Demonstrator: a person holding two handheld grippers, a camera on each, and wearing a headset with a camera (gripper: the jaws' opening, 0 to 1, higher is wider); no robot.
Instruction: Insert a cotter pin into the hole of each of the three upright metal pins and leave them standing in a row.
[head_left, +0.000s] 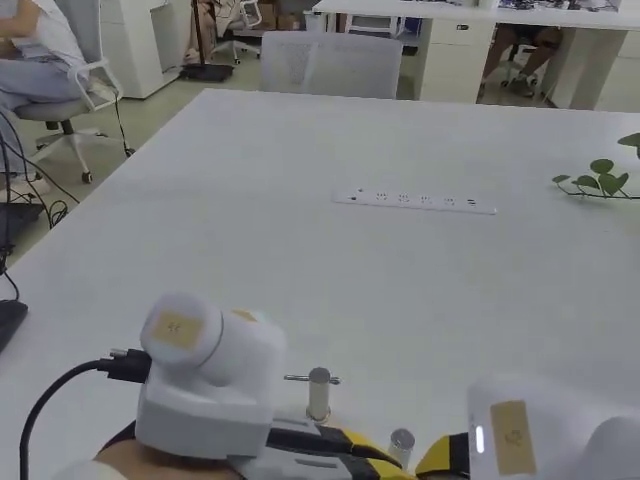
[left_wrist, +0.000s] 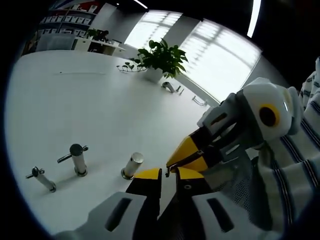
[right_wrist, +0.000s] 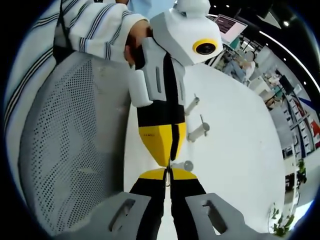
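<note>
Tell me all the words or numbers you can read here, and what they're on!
No text here can be read.
On the left gripper, a tan sticker: faint mark, too blurred.
On the right gripper, a yellowish label: too blurred.
On the left gripper's yellow part, tiny print: too small.
On the power strip, markings: too small.

Tabletop (head_left: 250, 220) lies open beyond the pins (left_wrist: 77, 160); power strip (head_left: 415, 201) and plant (head_left: 600, 180) sit far.
</note>
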